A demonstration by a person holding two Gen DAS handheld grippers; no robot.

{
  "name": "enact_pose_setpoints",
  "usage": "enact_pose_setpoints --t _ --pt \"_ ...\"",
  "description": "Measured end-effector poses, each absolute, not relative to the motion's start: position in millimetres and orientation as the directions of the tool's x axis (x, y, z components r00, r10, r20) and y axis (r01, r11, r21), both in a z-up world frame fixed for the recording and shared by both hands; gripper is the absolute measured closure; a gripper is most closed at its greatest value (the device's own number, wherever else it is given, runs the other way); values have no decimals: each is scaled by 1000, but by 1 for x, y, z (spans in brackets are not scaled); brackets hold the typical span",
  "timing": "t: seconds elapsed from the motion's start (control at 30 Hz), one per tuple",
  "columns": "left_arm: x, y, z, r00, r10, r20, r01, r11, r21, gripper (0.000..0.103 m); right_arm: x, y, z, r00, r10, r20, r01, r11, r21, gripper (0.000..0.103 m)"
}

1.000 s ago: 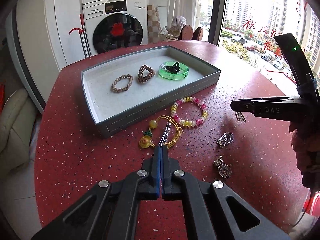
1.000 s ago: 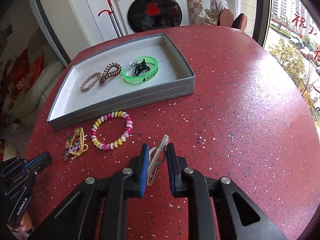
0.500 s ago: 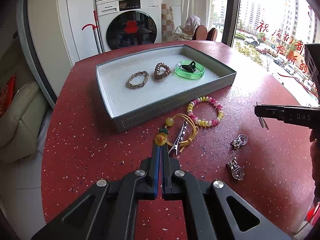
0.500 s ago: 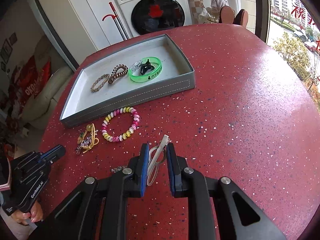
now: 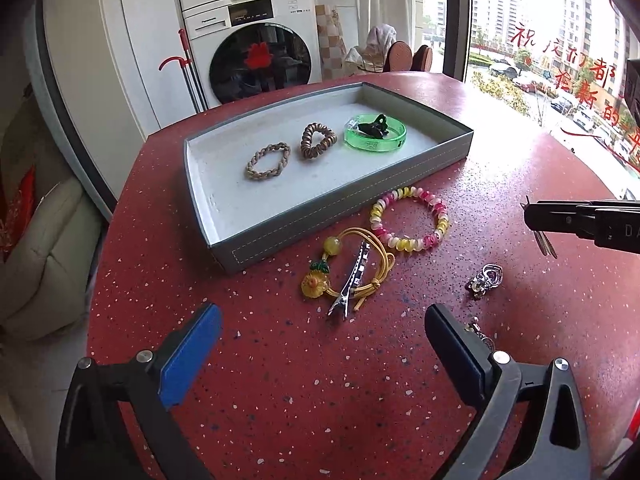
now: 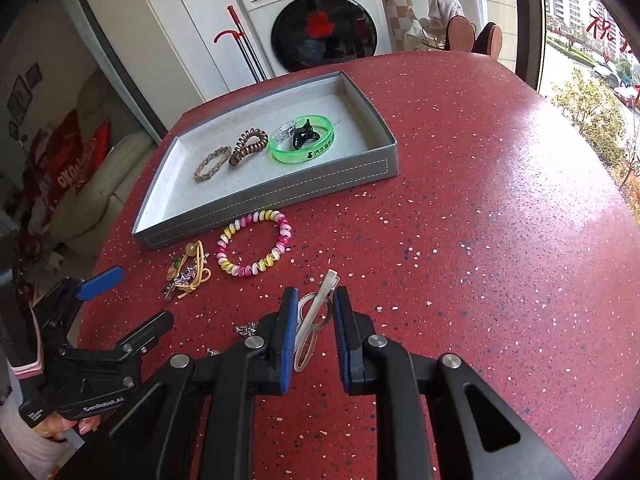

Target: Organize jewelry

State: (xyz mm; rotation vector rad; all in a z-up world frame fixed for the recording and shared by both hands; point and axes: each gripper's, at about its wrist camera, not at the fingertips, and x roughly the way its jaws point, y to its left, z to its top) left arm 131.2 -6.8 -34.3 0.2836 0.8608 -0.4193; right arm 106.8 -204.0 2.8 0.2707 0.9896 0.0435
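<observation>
Behind right tongs, silver clip mostly hidden; left tongs opening.

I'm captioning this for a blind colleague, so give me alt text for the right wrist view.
The right gripper holds a silver hair clip above a red speckled table. Beyond lie a pink-and-yellow bead bracelet and a grey tray holding a green bangle and two hair ties.
</observation>
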Motion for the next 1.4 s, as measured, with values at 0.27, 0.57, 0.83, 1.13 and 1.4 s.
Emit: enact_pose_setpoints --t 0.27,0.57,0.83,1.13,1.4 --pt "138 -15 -47 538 -249 -805 521 850 85 27 105 -207 4 554 158 -817 91 964 248 84" --pt "133 -20 -54 507 -287 -813 561 826 58 74 105 -205 2 553 165 -816 88 963 255 84" --pt "118 -14 -29 534 -344 -772 571 821 29 74 104 -205 8 564 179 -806 80 960 270 84" --pt "118 -1 -4 559 -385 -735 546 837 -23 74 103 -205 18 579 188 -794 70 958 277 84" --pt "123 3 18 586 -412 -698 517 853 -69 74 113 -203 35 598 198 -776 39 961 275 84"
